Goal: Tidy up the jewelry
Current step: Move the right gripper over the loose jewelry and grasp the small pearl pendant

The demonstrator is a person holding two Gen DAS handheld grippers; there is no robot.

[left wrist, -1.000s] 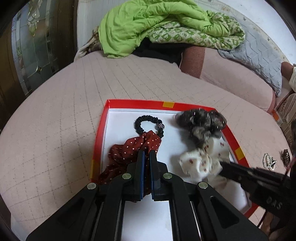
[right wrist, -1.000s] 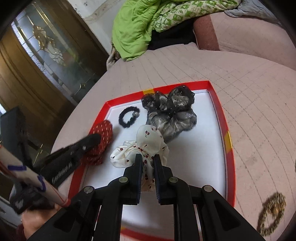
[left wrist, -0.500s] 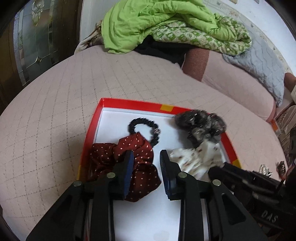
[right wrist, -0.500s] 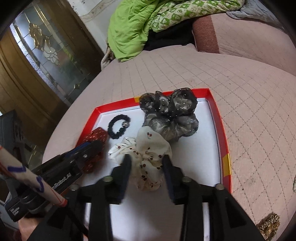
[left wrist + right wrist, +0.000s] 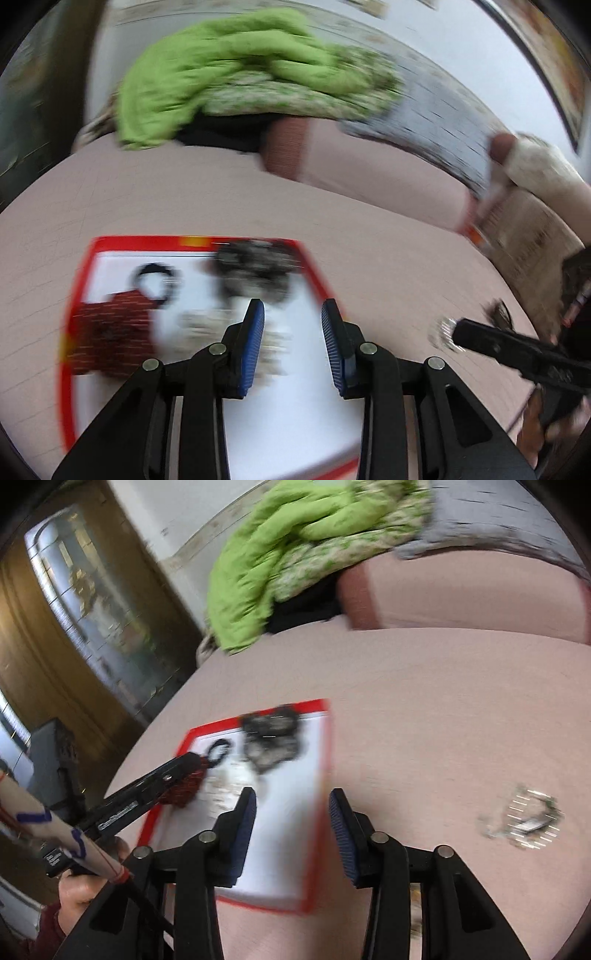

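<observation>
four hair ties are seen inside the red-rimmed tray (image 5: 79,280) on the pink quilted bed (image 5: 184,192): a red dotted scrunchie (image 5: 110,332), a black hair band (image 5: 155,277), a grey scrunchie (image 5: 255,269) and a white scrunchie (image 5: 207,321), while sparkly jewelry (image 5: 524,816) is left on the quilt, well apart to the tray's right. the left gripper (image 5: 292,325) is held parted and empty above the tray, its jaws having just been opening. the right gripper (image 5: 291,812) is held parted and empty over the tray's right edge, its jaws having just been narrowing.

Left wrist view: rides its gripper, looks forward and downward, close over the red-rimmed white tray (image 5: 192,242) on the pink quilted bed (image 5: 147,192).
Right wrist view: same tilt, from the tray's (image 5: 255,718) right.
Shared: tray, bed (image 5: 424,701), crumpled green blanket (image 5: 229,70) (image 5: 280,554).
</observation>
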